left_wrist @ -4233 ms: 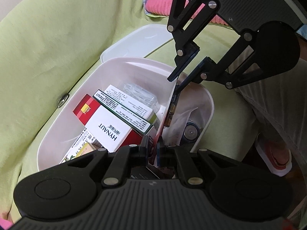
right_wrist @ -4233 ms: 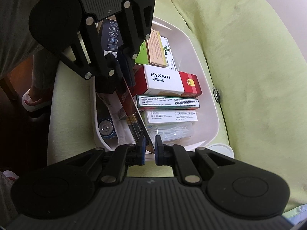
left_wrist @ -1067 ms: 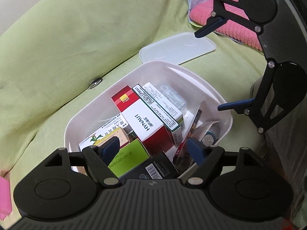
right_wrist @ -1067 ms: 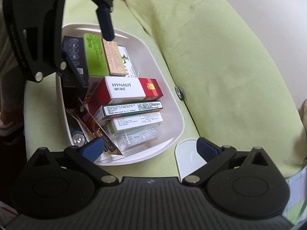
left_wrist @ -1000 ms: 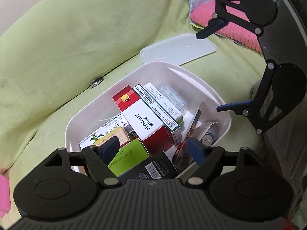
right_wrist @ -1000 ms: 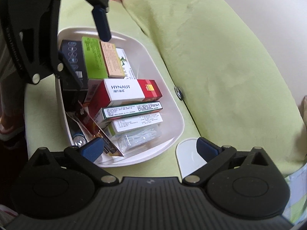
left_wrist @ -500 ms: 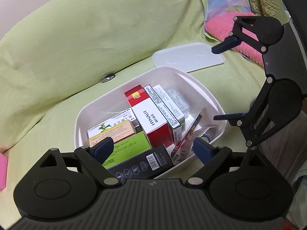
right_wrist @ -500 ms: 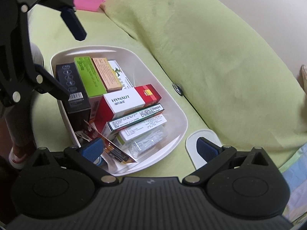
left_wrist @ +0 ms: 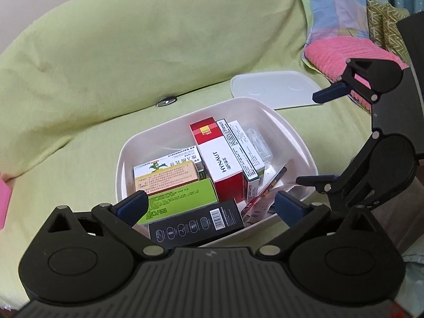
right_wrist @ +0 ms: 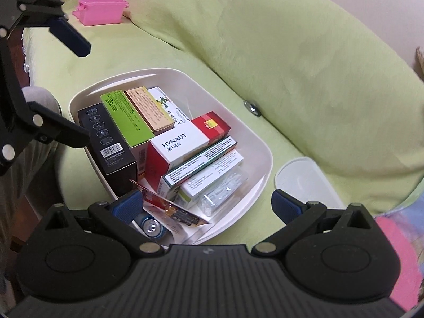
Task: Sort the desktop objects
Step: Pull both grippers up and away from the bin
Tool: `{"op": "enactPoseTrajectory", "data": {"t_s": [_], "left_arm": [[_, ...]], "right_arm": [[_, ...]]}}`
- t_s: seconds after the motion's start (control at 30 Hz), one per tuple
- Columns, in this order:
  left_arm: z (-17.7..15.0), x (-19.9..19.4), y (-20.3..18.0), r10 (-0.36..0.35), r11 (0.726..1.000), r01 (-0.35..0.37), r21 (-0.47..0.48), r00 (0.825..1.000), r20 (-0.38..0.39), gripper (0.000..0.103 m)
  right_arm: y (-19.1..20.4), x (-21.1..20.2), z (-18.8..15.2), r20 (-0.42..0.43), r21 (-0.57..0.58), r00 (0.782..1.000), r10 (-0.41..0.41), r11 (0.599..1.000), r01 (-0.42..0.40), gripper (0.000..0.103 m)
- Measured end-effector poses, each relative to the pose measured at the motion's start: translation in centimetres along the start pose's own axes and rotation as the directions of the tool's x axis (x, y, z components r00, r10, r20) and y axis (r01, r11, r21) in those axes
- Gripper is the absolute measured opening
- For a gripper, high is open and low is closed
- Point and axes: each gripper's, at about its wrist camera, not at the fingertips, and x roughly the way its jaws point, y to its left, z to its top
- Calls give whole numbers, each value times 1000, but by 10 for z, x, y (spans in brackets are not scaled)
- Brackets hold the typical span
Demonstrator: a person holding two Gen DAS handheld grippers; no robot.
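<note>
Both grippers hang spread and empty over the white bin (left_wrist: 124,159): left gripper (left_wrist: 209,206) by the black box (left_wrist: 196,225), right gripper (right_wrist: 206,206) near the lid (right_wrist: 307,182). Boxes like the HYNAUT carton (right_wrist: 182,143) stand packed edgewise, likely to save room.

White bin (left_wrist: 287,129) crammed with boxes (right_wrist: 182,143)

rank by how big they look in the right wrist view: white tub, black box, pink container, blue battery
1. white tub, largest by far
2. black box
3. pink container, though it sits much farther from the camera, so its true size against the box is unsure
4. blue battery, smallest, partly hidden
</note>
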Motion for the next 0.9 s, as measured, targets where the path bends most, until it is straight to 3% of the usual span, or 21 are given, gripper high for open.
{"op": "enactPoseTrajectory", "data": {"t_s": [0.37, 0.47, 0.67, 0.9], "left_arm": [[11, 7, 16, -69, 995, 68, -66, 998, -12, 102], [17, 13, 24, -85, 993, 83, -81, 996, -18, 102], [31, 23, 50, -117, 985, 114, -127, 993, -16, 102], [56, 41, 81, -158, 975, 157, -157, 987, 8, 102]], "right_arm": [[-26, 10, -3, -32, 176, 994, 109, 979, -101, 101], [-41, 5, -4, 41, 221, 992, 121, 967, -127, 101], [-73, -12, -2, 213, 260, 959, 188, 935, -241, 101], [-109, 13, 1, 181, 375, 951, 252, 876, -304, 101]]}}
